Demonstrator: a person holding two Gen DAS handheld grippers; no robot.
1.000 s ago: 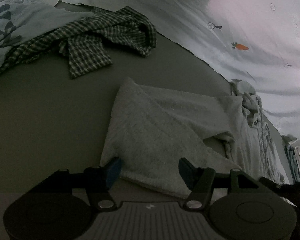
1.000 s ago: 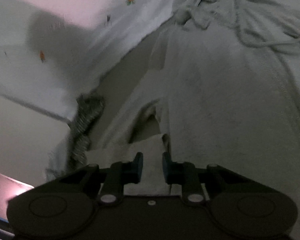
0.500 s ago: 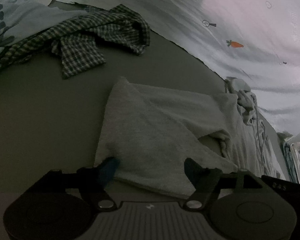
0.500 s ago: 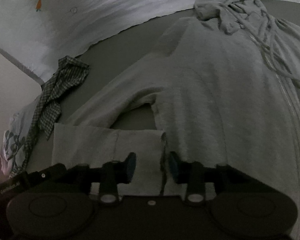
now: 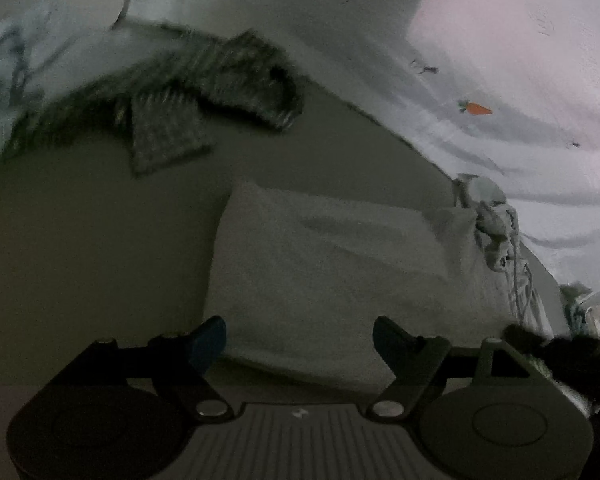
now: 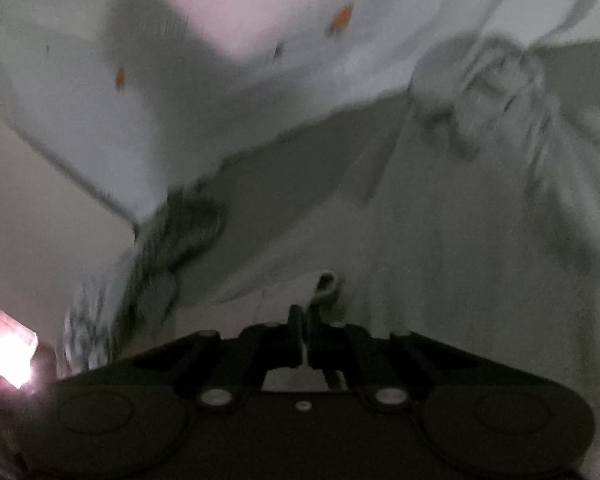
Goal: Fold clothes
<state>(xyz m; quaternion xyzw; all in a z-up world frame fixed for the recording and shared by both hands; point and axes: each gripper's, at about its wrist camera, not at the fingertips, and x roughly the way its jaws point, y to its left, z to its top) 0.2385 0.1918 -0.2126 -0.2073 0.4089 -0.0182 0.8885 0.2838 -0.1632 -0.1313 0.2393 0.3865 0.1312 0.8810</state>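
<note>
Dim bed with laundry on it
A pale grey hoodie lies spread flat on the bed; a rumpled checked shirt lies well apart, beside a white patterned cloth

Grey hoodie flat on bed, sleeve folded over; cuff pinched, lifted.

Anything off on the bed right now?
Mostly the checked shirt: crumpled in a heap beyond the grey hoodie, not laid flat. The hoodie's hood and drawstrings are bunched up. Both views are motion-blurred. No damage visible.
</note>
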